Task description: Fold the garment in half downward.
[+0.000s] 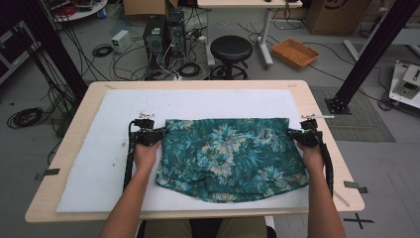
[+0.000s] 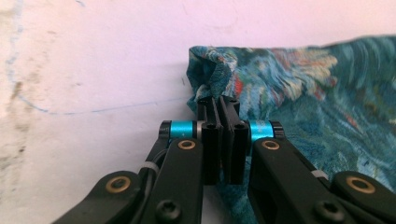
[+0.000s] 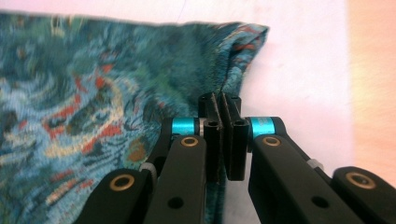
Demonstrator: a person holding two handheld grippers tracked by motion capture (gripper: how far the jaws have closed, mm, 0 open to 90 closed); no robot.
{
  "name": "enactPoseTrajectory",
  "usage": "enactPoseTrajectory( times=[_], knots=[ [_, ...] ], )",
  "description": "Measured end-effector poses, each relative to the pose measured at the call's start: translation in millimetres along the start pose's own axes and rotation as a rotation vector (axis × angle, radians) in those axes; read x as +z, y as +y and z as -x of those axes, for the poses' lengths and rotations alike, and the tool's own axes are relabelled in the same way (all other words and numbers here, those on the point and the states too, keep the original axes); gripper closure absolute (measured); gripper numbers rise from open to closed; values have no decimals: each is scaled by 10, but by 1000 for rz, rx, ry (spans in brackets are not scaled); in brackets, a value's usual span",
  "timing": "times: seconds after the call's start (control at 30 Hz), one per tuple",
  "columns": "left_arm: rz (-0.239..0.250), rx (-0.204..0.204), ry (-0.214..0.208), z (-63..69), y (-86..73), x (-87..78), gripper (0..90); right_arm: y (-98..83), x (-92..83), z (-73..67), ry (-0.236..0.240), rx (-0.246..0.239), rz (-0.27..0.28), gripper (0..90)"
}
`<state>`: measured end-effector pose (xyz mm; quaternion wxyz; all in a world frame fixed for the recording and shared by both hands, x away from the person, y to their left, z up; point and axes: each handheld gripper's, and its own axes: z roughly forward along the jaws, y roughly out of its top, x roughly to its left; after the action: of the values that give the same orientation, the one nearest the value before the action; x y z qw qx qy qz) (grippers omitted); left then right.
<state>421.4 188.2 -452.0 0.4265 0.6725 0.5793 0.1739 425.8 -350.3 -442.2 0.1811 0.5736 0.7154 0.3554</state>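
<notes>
A teal cloth with a flower print (image 1: pixel 228 153) lies folded on the white mat (image 1: pixel 119 114), its far edge straight and its near edge sagging in a curve. My left gripper (image 1: pixel 157 133) is shut on the cloth's far left corner; in the left gripper view the jaws (image 2: pixel 218 100) meet with bunched fabric (image 2: pixel 303 93) pinched at their tips. At the far right corner my right gripper (image 1: pixel 296 134) is likewise shut on the cloth, and the right gripper view shows its jaws (image 3: pixel 219 97) pressed together on a fold of the fabric (image 3: pixel 93 84). A hand holds each gripper from the near side.
The mat covers most of a light wooden table (image 1: pixel 74 129), with bare mat left and beyond the cloth. Behind the table stand a black stool (image 1: pixel 231 49), computer towers (image 1: pixel 161 34) with cables, and an orange basket (image 1: pixel 295 52). Black frame posts (image 1: pixel 369 54) rise at both sides.
</notes>
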Motion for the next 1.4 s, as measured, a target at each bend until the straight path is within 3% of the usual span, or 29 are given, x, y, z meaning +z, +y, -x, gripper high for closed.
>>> enactPoseTrajectory(
  times=[0.1,0.23,0.33,0.4,0.47,0.53,0.6,0.63,0.67,0.73,0.77,0.87,1.2,1.4],
  knots=[
    [45,-19,-13,11,27,3,876,15,-23,3,-11,9,36,887],
    [91,13,-37,36,70,52,875,43,-47,1,-54,-3,115,886],
    [96,11,-64,18,65,86,872,42,-37,26,-54,-6,120,884],
    [124,18,-106,-5,60,61,863,35,-36,24,-52,-19,113,866],
    [162,62,-140,-14,54,16,792,32,-53,24,-45,-23,119,739],
    [177,83,-206,-13,38,-23,687,34,-80,35,-14,-25,119,626],
    [182,175,-217,37,11,-62,612,33,-115,18,12,-47,120,529],
    [176,202,-218,68,-7,-92,568,28,-136,5,23,-65,122,489],
    [173,200,-231,73,-15,-108,517,20,-163,-20,29,-81,124,428],
    [165,159,-260,73,-28,-145,385,4,-195,-51,50,-100,125,347],
    [168,146,-263,77,-34,-164,342,-9,-217,-64,67,-103,126,291],
    [196,173,-250,99,-49,-228,279,-57,-300,-101,75,-113,147,216],
    [253,223,-255,127,-99,-424,278,-257,-553,-118,133,-183,214,215],
    [263,221,-246,129,-162,-597,278,-358,-663,-201,165,-241,220,215]
  ],
)
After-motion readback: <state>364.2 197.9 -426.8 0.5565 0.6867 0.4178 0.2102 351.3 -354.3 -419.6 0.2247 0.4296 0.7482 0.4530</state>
